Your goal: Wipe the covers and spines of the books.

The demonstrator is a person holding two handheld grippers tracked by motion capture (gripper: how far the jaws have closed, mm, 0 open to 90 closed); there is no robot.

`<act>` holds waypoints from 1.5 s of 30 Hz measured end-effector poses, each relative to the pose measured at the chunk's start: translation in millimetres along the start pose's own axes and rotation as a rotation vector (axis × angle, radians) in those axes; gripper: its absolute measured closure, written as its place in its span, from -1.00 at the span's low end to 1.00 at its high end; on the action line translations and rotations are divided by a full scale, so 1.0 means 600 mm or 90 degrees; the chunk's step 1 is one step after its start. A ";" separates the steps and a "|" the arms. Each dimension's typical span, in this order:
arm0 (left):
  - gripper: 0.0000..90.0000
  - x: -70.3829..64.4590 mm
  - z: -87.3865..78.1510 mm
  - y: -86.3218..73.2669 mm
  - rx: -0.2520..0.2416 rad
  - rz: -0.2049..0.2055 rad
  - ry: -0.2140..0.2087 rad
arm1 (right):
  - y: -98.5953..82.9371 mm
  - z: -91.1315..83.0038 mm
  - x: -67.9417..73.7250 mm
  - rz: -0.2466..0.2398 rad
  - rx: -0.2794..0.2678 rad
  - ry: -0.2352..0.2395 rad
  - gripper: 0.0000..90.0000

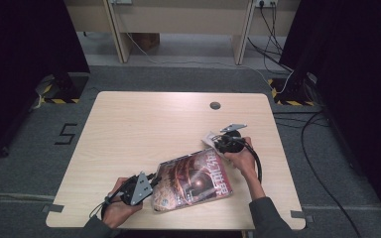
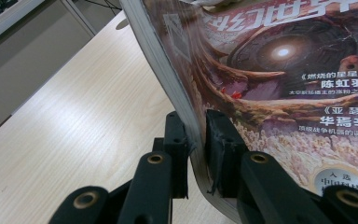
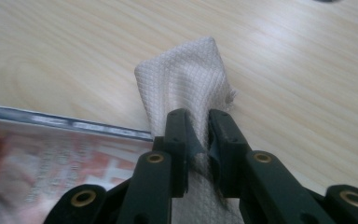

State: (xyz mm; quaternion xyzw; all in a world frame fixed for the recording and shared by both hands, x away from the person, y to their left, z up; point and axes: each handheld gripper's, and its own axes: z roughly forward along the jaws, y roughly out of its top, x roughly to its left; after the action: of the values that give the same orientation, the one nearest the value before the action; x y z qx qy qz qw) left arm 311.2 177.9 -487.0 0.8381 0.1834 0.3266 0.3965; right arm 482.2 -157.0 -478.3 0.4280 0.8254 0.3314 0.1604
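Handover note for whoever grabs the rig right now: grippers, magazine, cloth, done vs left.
Left gripper: shut on the magazine, clamping its edge so that side is tilted up off the table.
Right gripper: shut on the white cloth, just beyond the magazine's far corner.
Positions: magazine lies cover-up at the near middle of the table; cloth sits on the wood by the right hand.
Done: both items are gripped.
Left: probably wiping the magazine or the table under it with the cloth; no wiping contact visible yet. Keep both grips closed when you take over.
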 end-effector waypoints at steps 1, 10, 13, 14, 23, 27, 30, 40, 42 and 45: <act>0.75 0.000 0.000 0.001 0.002 0.003 0.000 | -0.002 0.002 -0.004 0.009 -0.001 0.004 0.74; 0.75 0.000 -0.001 0.001 -0.001 0.001 0.000 | -0.006 0.006 -0.014 0.013 0.011 -0.015 0.74; 0.75 0.001 -0.001 0.001 -0.001 0.000 -0.001 | -0.006 0.005 -0.013 0.010 0.009 -0.012 0.75; 0.75 0.002 -0.001 0.000 -0.001 -0.004 -0.001 | -0.006 0.005 -0.012 0.006 0.008 -0.013 0.75; 0.75 0.001 -0.001 0.001 -0.001 -0.002 0.000 | 0.001 -0.005 -0.002 -0.005 -0.011 0.003 0.76; 0.74 0.000 0.000 -0.001 0.002 -0.001 -0.001 | 0.007 -0.006 0.018 -0.023 -0.009 0.028 0.76; 0.74 0.001 0.000 -0.001 0.004 -0.004 -0.002 | 0.009 -0.004 0.028 -0.029 -0.009 0.028 0.76; 0.72 0.003 0.000 -0.003 0.006 -0.008 0.000 | 0.025 -0.018 0.078 -0.059 -0.038 0.074 0.75; 0.72 0.002 0.000 -0.004 0.006 -0.010 0.000 | 0.029 -0.022 0.089 -0.063 -0.045 0.090 0.75; 0.72 0.003 0.000 -0.004 0.006 -0.009 0.000 | 0.036 -0.026 0.107 -0.079 -0.053 0.100 0.75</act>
State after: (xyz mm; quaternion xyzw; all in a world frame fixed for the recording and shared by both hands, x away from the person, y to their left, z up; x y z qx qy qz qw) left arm 312.6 180.4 -488.0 0.8385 0.1911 0.3232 0.3949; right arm 448.9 -102.3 -450.8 0.3420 0.8459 0.3871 0.1329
